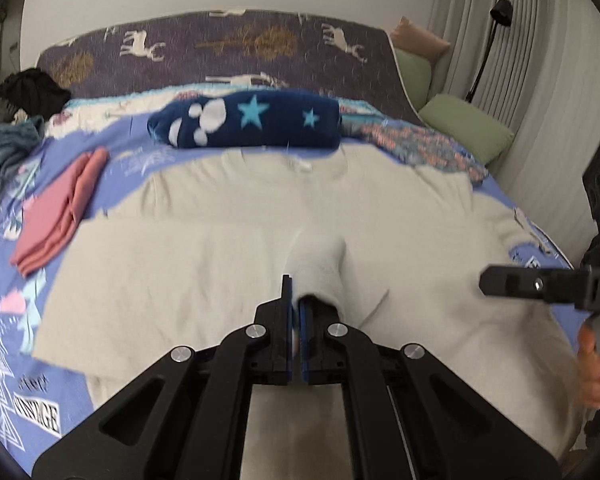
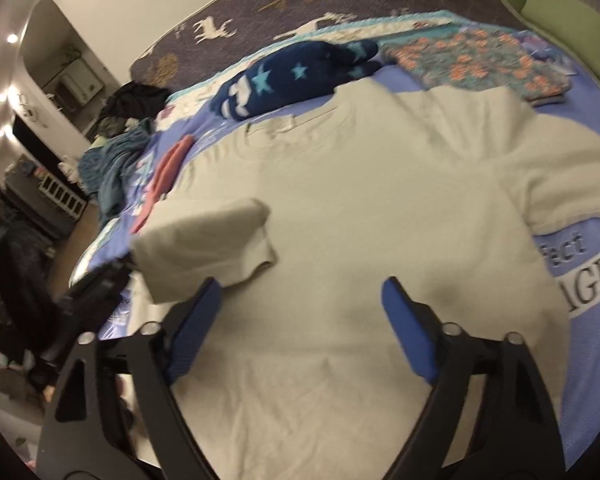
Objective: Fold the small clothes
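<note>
Your left claw [image 1: 299,312] is pressed together on a pinch of the cream garment [image 1: 236,248], and the gripped cloth stands up in a soft hump just ahead of the fingertips. Seen from your right wrist, that lifted part shows as a folded-over flap [image 2: 204,236] raised off the rest of the fabric on the left side. Your right claw [image 2: 300,300] hangs spread wide above the lower middle of the same garment, its blue pads [image 2: 410,332] well apart and holding nothing. The garment lies flat across the bed [image 1: 4,344], covering most of the blue printed duvet, with its neckline on the far side and one sleeve [image 2: 568,184] reaching out to the right. In the left wrist view your right claw's black body enters from the right edge, beside the cloth. Just beyond the garment's left edge sits a folded pink piece [image 1: 60,216] on the duvet. Further back, near the neckline, lies a navy roll with stars [image 1: 248,124], and to its right a floral patterned cloth [image 2: 476,64]. At the far left a heap of dark and teal clothes [image 1: 8,128] is piled near the bed's edge. Behind everything runs a purple blanket with deer [image 1: 220,52], and green pillows [image 1: 464,128] rest by the curtain.
</note>
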